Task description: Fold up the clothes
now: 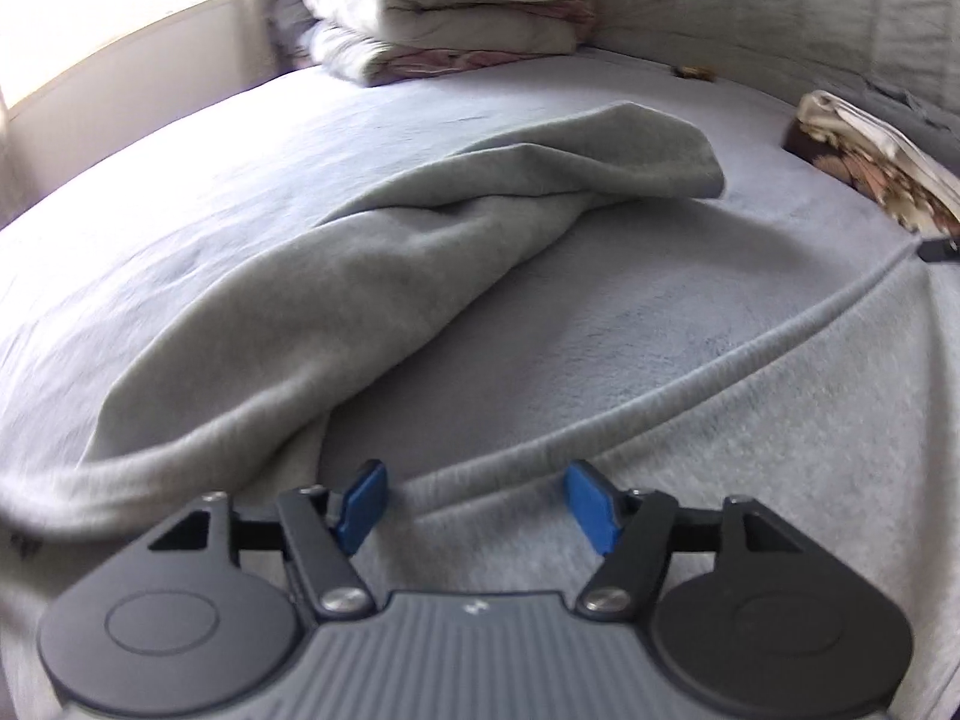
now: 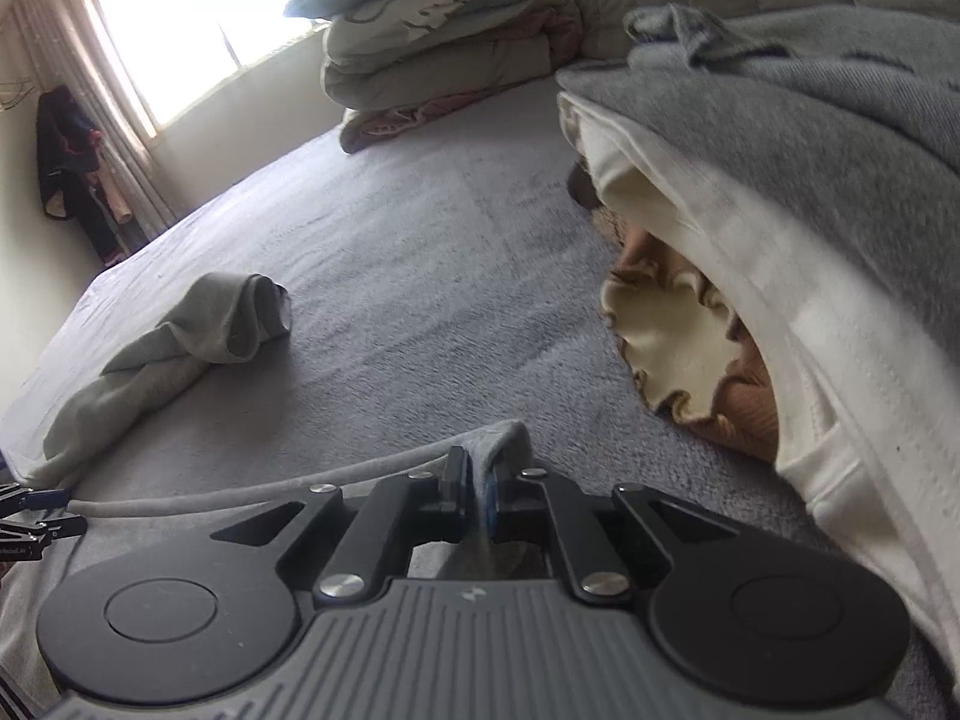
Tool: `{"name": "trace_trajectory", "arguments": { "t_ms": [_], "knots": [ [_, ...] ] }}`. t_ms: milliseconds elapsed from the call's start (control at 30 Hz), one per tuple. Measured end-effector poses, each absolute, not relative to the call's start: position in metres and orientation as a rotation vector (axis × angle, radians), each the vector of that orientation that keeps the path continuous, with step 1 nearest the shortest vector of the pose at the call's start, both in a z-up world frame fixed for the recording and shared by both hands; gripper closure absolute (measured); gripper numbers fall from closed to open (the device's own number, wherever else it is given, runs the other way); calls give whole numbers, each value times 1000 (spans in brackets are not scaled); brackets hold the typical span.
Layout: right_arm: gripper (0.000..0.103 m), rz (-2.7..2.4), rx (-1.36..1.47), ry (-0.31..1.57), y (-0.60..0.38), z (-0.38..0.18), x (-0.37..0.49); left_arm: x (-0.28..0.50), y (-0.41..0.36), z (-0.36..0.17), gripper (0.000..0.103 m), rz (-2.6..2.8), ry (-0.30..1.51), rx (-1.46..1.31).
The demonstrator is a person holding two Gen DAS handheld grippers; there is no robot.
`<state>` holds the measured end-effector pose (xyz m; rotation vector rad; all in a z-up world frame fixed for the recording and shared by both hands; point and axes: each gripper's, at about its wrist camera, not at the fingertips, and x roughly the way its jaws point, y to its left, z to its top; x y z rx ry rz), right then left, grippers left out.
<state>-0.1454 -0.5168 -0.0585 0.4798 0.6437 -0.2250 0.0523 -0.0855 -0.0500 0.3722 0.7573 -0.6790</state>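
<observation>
On the bed, right tongs pinch the grey garment at its hem to stretch it, left tongs gaping over it, sleeve toward twelve o'clock.

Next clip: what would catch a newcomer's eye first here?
The rumpled light grey fleece garment sprawls across the grey bed cover; the right gripper is shut on its hem, while the left gripper hangs open over it. A stack of folded quilts sits at the bed's far end.
</observation>
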Motion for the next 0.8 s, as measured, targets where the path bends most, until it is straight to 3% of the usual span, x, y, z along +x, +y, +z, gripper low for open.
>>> {"name": "trace_trajectory", "arguments": {
  "t_ms": [67,133,300,367,400,433,500,733,800],
  "knots": [
    [94,-240,491,645,-520,-60,-146,58,-86,-52,34,-712,772,367],
    [94,-249,504,642,-523,-61,-147,61,-82,-52,44,-745,792,333],
    [93,-259,489,650,-522,-62,-143,44,-82,-53,80,-780,743,342],
    [89,-266,482,657,-521,-62,-140,39,-83,-53,90,-765,718,345],
    [81,-277,489,653,-523,-62,-139,38,-84,-54,95,-754,711,339],
    [70,-288,495,648,-524,-62,-139,37,-84,-54,95,-743,703,333],
    [64,-301,490,635,-526,-61,-137,35,-84,-55,97,-721,688,320],
    [63,-266,328,663,-511,-66,-125,31,-86,-58,100,-645,652,289],
    [71,-242,241,676,-500,-66,-123,29,-87,-55,100,-618,625,275]
  ]
}}
